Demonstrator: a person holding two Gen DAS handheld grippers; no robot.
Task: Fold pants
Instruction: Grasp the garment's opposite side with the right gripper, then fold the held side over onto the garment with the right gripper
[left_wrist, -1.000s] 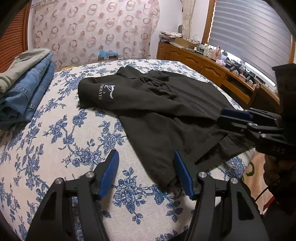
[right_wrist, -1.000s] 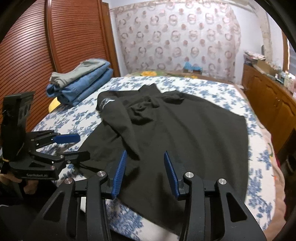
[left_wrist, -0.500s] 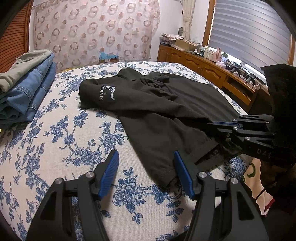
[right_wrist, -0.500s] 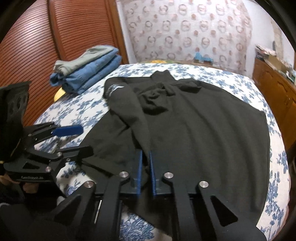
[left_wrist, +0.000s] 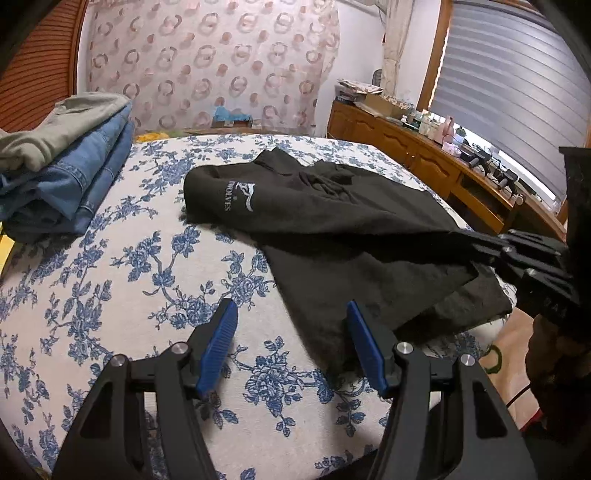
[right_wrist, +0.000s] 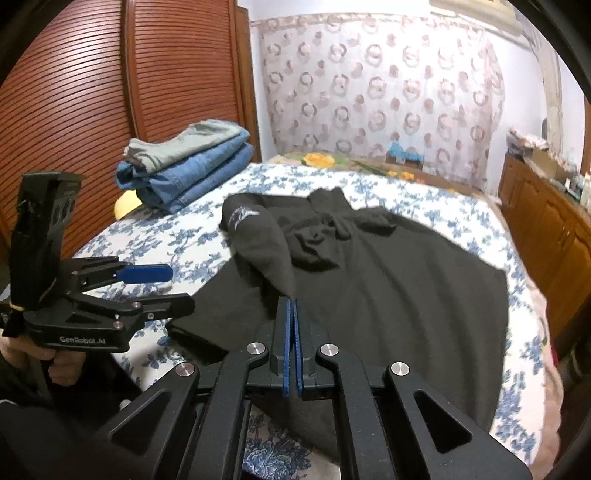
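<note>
Black pants (left_wrist: 332, 229) with a white logo lie spread on the flowered bed (left_wrist: 110, 280). My right gripper (right_wrist: 293, 306) is shut on a pinch of the black pants (right_wrist: 388, 288) near their near edge, and the cloth rises in a ridge up to its blue pads. In the left wrist view the right gripper (left_wrist: 480, 243) comes in from the right with the fabric pulled up to it. My left gripper (left_wrist: 291, 314) hovers open over the bedspread, its right finger just beside the pants' near hem, nothing between its fingers. It also shows as the left gripper (right_wrist: 173, 288) held by a hand.
A stack of folded jeans (left_wrist: 66, 177) with a grey-green garment on top sits at the bed's far left, also seen as the stack (right_wrist: 192, 166). A wooden dresser (left_wrist: 424, 155) runs along the right. Louvred wardrobe doors (right_wrist: 92, 92) stand at the left.
My right gripper went from open over the pants to shut on their fabric, then rose a little, drawing the cloth up. My left gripper stayed open and in place.
</note>
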